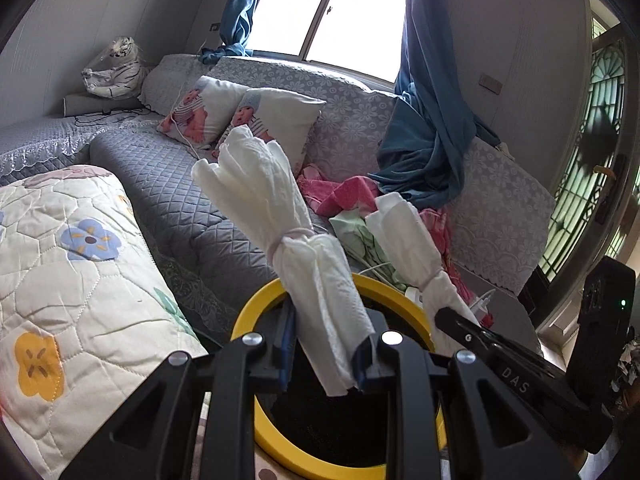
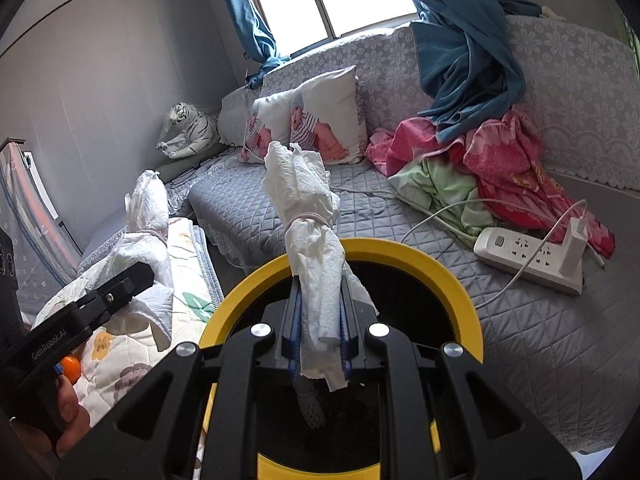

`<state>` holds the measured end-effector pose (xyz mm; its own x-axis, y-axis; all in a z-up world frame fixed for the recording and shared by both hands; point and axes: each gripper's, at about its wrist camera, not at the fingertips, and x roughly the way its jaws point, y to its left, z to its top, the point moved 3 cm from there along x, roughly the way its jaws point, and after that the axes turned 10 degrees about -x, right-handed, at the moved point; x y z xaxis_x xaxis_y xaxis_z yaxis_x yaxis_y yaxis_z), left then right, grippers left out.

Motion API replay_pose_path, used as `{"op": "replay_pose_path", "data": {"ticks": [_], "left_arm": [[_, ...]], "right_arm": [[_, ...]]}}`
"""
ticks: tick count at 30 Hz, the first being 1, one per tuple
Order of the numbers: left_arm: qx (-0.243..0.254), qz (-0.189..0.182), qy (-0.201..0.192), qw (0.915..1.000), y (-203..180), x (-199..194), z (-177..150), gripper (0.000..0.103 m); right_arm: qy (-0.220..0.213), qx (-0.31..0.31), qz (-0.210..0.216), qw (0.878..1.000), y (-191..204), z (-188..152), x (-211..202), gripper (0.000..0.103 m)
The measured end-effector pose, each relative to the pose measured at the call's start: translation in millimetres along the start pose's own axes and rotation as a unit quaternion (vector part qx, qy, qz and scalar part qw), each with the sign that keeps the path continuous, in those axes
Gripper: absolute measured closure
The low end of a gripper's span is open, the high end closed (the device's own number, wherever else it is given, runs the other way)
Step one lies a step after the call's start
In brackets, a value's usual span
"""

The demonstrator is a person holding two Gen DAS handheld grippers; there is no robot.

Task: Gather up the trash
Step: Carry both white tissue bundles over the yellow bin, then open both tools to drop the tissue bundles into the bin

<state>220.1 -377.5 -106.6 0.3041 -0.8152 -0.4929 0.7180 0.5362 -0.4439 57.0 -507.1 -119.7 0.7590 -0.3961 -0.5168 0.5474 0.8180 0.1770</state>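
My left gripper (image 1: pixel 326 350) is shut on a white tissue bundle (image 1: pixel 280 216) tied at its middle with a band. It holds the bundle above a round bin (image 1: pixel 260 304) with a yellow rim and black inside. My right gripper (image 2: pixel 320 330) is shut on a second tied white tissue bundle (image 2: pixel 308 208) above the same bin (image 2: pixel 420 256). The right gripper (image 1: pixel 460 322) and its bundle (image 1: pixel 408 236) show at the right of the left wrist view. The left gripper (image 2: pixel 132 280) and its bundle (image 2: pixel 146 208) show at the left of the right wrist view. A small grey mesh piece (image 2: pixel 312 404) lies inside the bin.
A grey quilted sofa (image 1: pixel 180 184) stands behind the bin, with two baby-print pillows (image 1: pixel 256 116), pink and green cloth (image 2: pixel 492 168) and a blue curtain (image 1: pixel 432 136). A white power strip (image 2: pixel 528 256) with a charger lies on the seat. A floral quilt (image 1: pixel 60 272) is at the left.
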Motion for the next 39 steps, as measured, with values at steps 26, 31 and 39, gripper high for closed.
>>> {"op": "replay_pose_path", "data": {"ticks": [26, 31, 39], "left_arm": [[-0.040, -0.039, 0.084, 0.9948, 4.7, 36.3, -28.0, 0.071], [-0.051, -0.036, 0.080, 0.9949, 7.5, 34.2, -25.8, 0.059], [-0.061, -0.036, 0.075, 0.9947, 13.4, 31.1, -23.9, 0.058]], "right_arm": [[0.040, 0.039, -0.039, 0.998, -26.8, -16.2, 20.9, 0.085], [0.037, 0.046, -0.038, 0.998, -27.4, -16.9, 20.4, 0.067], [0.032, 0.054, -0.049, 0.997, -34.1, -14.1, 16.1, 0.067]]}}
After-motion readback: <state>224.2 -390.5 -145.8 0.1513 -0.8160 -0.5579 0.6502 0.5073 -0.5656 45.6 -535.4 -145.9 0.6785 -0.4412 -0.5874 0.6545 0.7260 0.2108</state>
